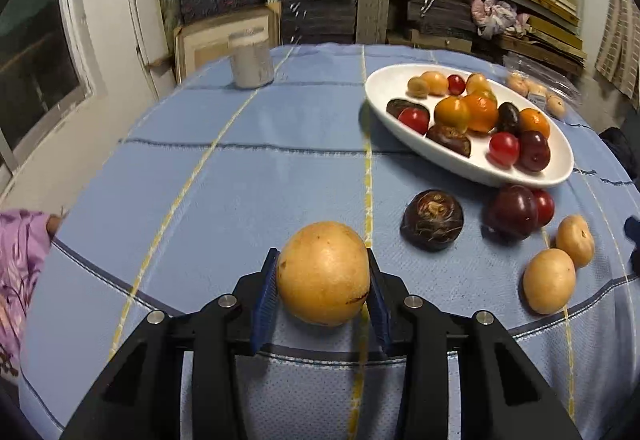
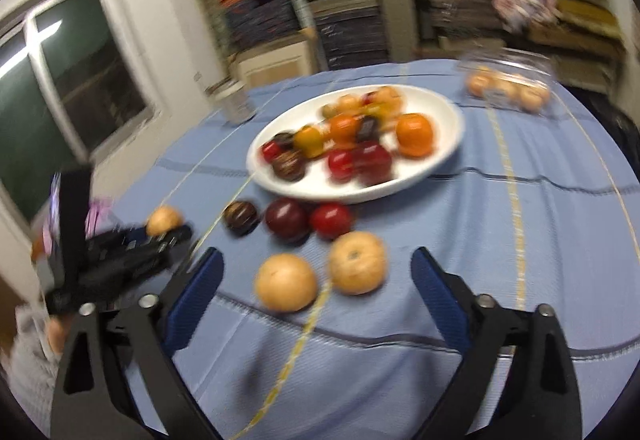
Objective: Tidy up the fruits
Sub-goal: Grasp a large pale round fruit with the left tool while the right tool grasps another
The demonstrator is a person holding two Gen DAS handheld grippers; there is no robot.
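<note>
Fingers of the left gripper (image 1: 323,274) pinched a tan round fruit (image 1: 323,274) between their blue pads, low over the blue-clothed table (image 1: 240,168).

Over on the other side, the right gripper (image 2: 316,272) had its fingers spread wide with nothing gripped, two tan fruits (image 2: 286,282) lying on the cloth just ahead of the gap between them. Beyond those sat a dark plum (image 2: 287,219), a red fruit (image 2: 331,220) touching it and a dark brown husky one (image 2: 240,217), all close to the near rim of the white oval dish (image 2: 448,108). That dish already carried a mixed heap of orange, red, yellow and dark fruits. Behind it, a clear plastic pack (image 2: 508,80) held more tan fruits, and a pale cup (image 1: 252,64) stood at the far edge.
</note>
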